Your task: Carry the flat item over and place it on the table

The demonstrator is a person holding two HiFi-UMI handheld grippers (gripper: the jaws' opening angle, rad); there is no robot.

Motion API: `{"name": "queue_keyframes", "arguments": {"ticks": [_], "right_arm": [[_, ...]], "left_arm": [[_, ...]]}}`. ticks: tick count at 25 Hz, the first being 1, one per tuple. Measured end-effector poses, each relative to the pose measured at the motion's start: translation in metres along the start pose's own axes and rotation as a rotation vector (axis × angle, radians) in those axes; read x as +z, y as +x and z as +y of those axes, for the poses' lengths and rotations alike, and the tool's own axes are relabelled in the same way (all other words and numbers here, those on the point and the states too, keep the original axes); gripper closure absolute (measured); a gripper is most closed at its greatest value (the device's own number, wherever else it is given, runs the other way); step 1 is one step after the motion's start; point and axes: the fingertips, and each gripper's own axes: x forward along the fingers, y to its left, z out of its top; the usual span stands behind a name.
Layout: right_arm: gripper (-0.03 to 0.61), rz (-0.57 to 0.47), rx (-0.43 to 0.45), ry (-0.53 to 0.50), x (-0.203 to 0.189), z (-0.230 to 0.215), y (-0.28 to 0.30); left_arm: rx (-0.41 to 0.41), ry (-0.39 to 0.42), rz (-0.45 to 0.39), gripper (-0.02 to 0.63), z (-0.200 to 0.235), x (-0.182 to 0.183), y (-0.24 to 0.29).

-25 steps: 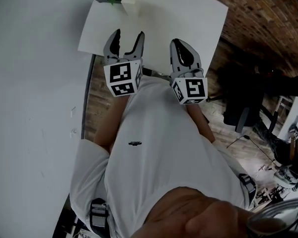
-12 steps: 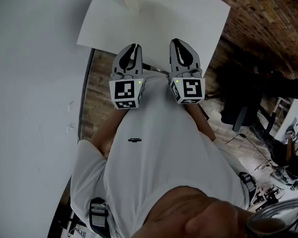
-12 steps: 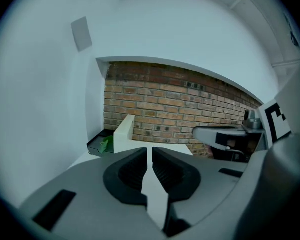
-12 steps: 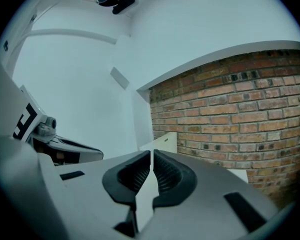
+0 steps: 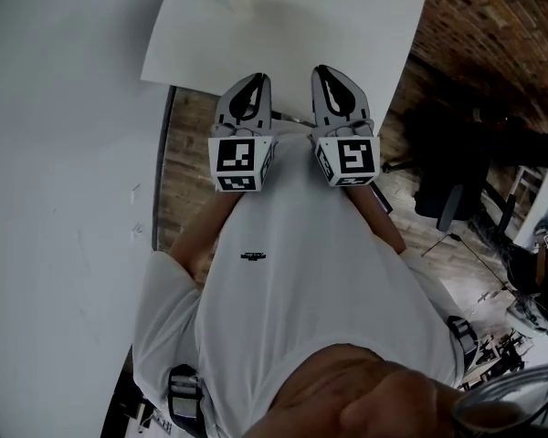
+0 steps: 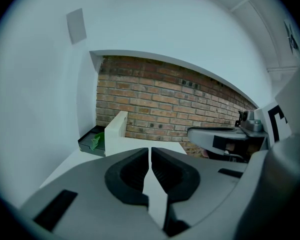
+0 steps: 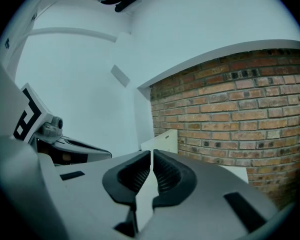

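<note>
Gripping is the step in hand. In the head view, the left gripper (image 5: 254, 80) and right gripper (image 5: 326, 71) both pinch the near edge of the large white flat sheet (image 5: 283, 21). The left gripper view shows its jaws closed on that edge, and the right gripper view shows the same. Next, I judge, comes a level lift with both grippers together.

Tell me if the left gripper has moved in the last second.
Yes. The left gripper has shifted right, closer to the right gripper, and back toward the table's near edge; its jaws have shut.
</note>
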Motion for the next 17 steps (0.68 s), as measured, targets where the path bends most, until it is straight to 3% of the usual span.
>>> {"name": "queue_keyframes", "arguments": {"ticks": [17], "right_arm": [[0.535,-0.003,-0.001,-0.003,0.002,0.009,-0.003]], "left_arm": [[0.004,-0.002,-0.007,0.58,0.003,-0.001,-0.011]]}}
